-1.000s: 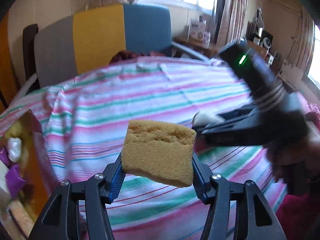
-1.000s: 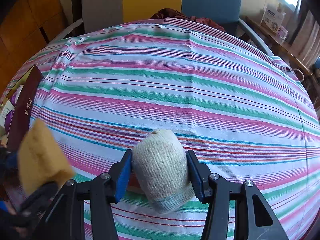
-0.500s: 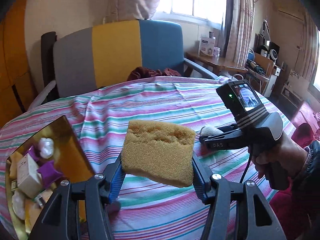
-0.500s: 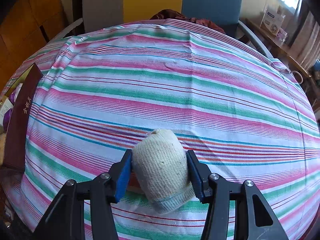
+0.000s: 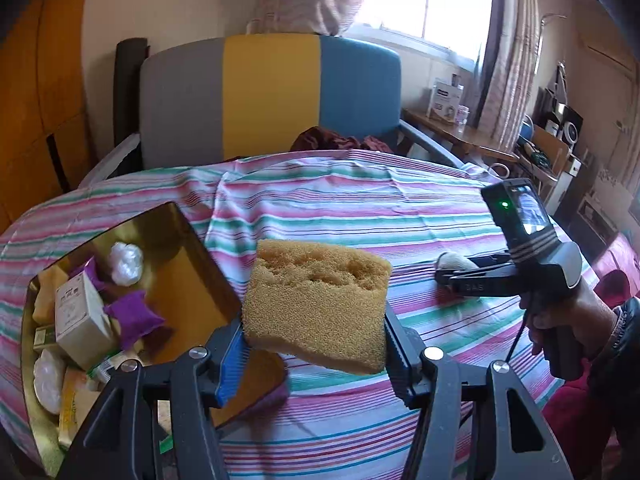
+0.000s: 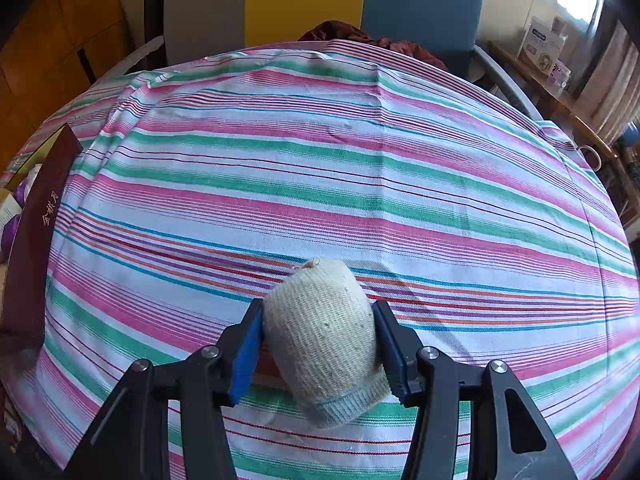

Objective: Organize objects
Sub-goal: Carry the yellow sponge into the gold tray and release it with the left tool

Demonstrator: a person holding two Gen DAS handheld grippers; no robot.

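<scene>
A light, squashy yellow sponge (image 5: 318, 304) is being pinched by its side edges in the left claw (image 5: 314, 344), near the gold box (image 5: 188, 280). A soft rolled sock (image 6: 322, 336) is being squeezed across its middle in the right claw (image 6: 318, 350), over the striped bench (image 6: 360, 168).

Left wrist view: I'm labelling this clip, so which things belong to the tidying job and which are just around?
Job:
- sponge, clamped in the left hand-held gripper
- knitted sock, clamped in the right hand-held gripper
- gold box holding small items

Around:
- chair
- striped cloth
- side table
</scene>
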